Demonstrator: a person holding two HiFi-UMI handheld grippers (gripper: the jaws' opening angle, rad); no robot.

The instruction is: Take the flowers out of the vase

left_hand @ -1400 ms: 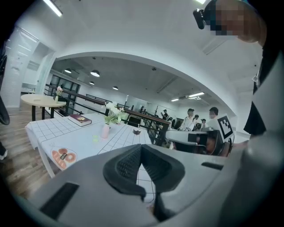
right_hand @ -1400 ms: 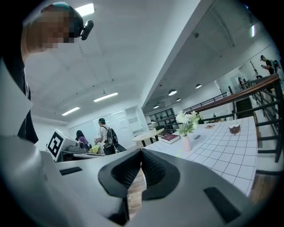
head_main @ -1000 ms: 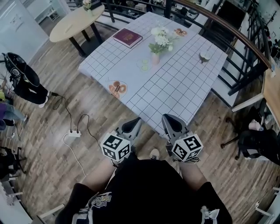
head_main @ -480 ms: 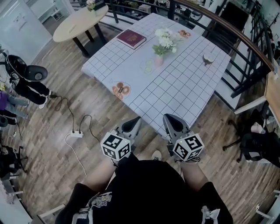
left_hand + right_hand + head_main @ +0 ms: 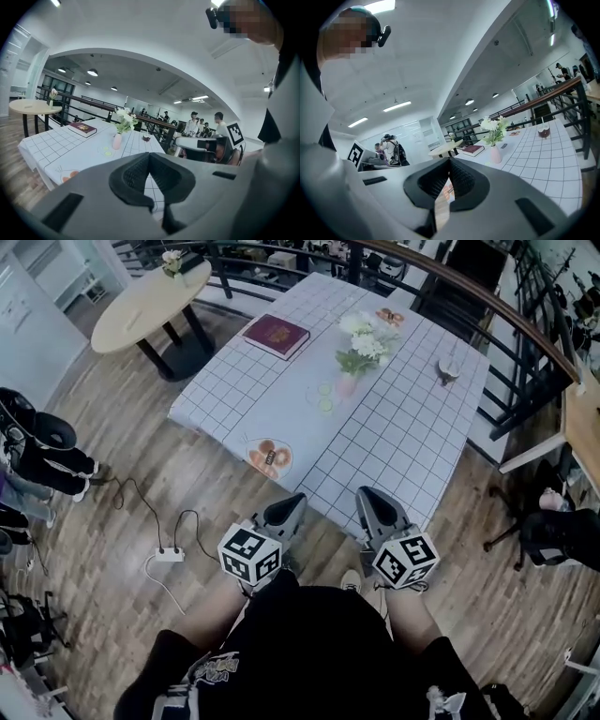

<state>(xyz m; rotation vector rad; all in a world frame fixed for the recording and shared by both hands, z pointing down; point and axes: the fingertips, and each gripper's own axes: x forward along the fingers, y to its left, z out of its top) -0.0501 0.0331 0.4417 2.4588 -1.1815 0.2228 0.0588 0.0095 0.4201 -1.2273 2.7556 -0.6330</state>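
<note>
Jaws together, empty: left hand-held gripper [image 5: 284,511], right hand-held gripper [image 5: 375,504]. Stems of flowers [image 5: 367,341] upright in vase [image 5: 348,384], mid worktop [image 5: 412,437], 12 o'clock ahead, well apart; right likely slightly nearer.

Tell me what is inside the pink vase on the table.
White flowers stand in the vase, heads above its rim. Its opaque wall hides the lower stems and whether it holds water.
</note>
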